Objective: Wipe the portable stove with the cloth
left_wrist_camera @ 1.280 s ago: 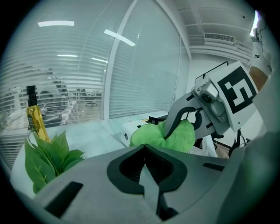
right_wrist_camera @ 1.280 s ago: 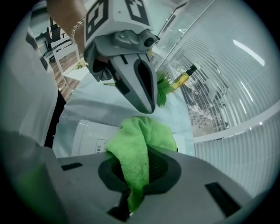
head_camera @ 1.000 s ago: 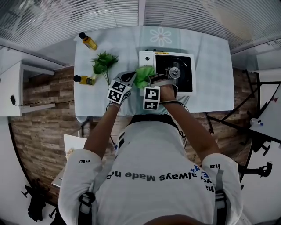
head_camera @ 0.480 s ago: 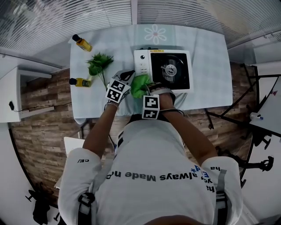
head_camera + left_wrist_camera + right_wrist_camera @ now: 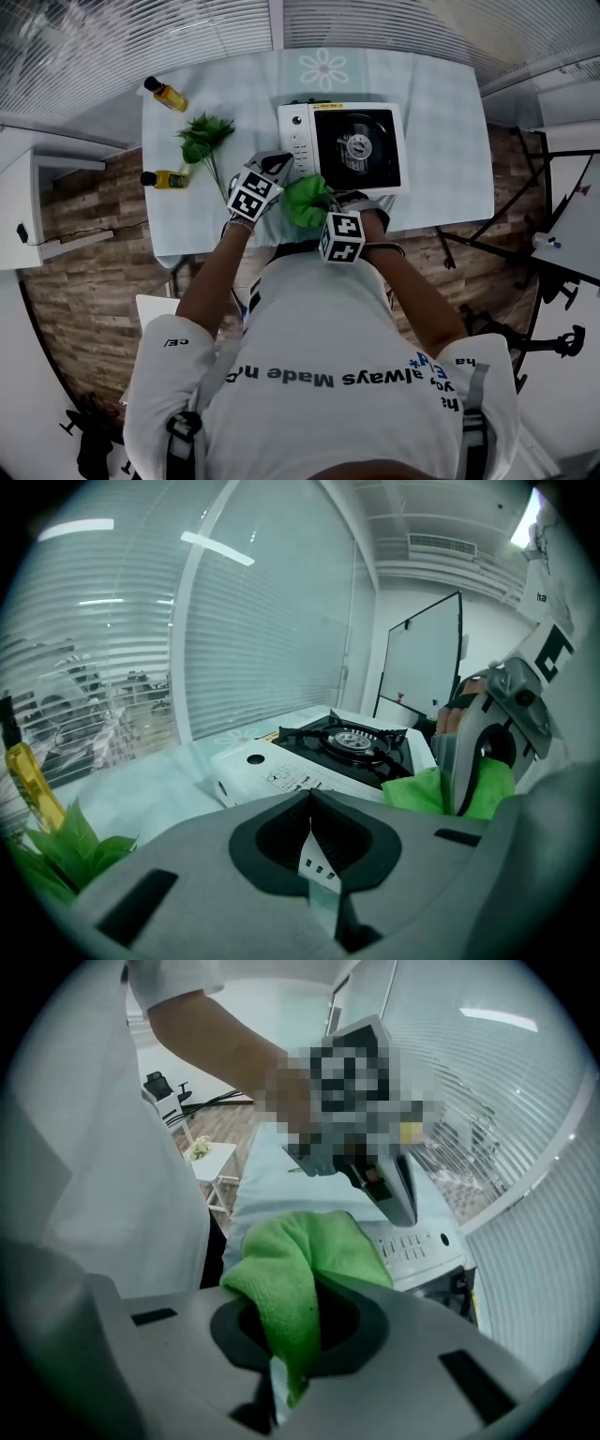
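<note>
1. The right claw (image 5: 281, 1372) is seen closed on a green microfibre cloth (image 5: 300, 1269), a fold of which is pinched between the jaws while the rest bulges out ahead of them.
2. The left claw (image 5: 314, 855) is seen with its jaws together and nothing between them.
3. A white portable stove with a black burner top (image 5: 342, 148) is set on a pale-covered bench (image 5: 450, 141), its control panel on the left side.
4. The cloth (image 5: 305, 200) is held at the bench's near edge, just in front of the stove's near-left corner; contact with the stove cannot be judged.
5. The left claw is held just left of the cloth, near the control panel.
6. A green leafy sprig (image 5: 202, 141) is laid to the stove's left, between two small bottles of yellow liquid (image 5: 164, 94) (image 5: 162, 178).
</note>
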A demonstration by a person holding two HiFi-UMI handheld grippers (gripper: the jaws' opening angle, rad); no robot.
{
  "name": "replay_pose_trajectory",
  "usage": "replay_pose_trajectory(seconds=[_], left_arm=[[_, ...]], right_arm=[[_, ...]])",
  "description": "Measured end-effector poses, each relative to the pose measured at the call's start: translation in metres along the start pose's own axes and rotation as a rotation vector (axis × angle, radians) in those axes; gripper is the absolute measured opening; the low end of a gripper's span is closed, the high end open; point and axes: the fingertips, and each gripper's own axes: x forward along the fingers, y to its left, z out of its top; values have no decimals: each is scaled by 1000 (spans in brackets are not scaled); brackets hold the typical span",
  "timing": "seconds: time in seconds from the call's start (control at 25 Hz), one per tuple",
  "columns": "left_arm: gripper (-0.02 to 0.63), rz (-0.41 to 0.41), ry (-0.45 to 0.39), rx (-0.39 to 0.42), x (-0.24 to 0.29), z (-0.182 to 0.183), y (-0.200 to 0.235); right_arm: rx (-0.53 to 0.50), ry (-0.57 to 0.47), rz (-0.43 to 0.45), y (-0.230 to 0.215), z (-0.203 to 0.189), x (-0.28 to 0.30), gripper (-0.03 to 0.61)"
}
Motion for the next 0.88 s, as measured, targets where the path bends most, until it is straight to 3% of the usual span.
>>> replay_pose_trajectory(seconds=[0.36,0.88], left_arm=[[12,-34,38,27,8,-3,-21],[12,-9,61,53,10,-8,-24]], right_arm=[[75,33,34,-11,-62,-22,23],[198,45,86,-31,-119,-42,23]])
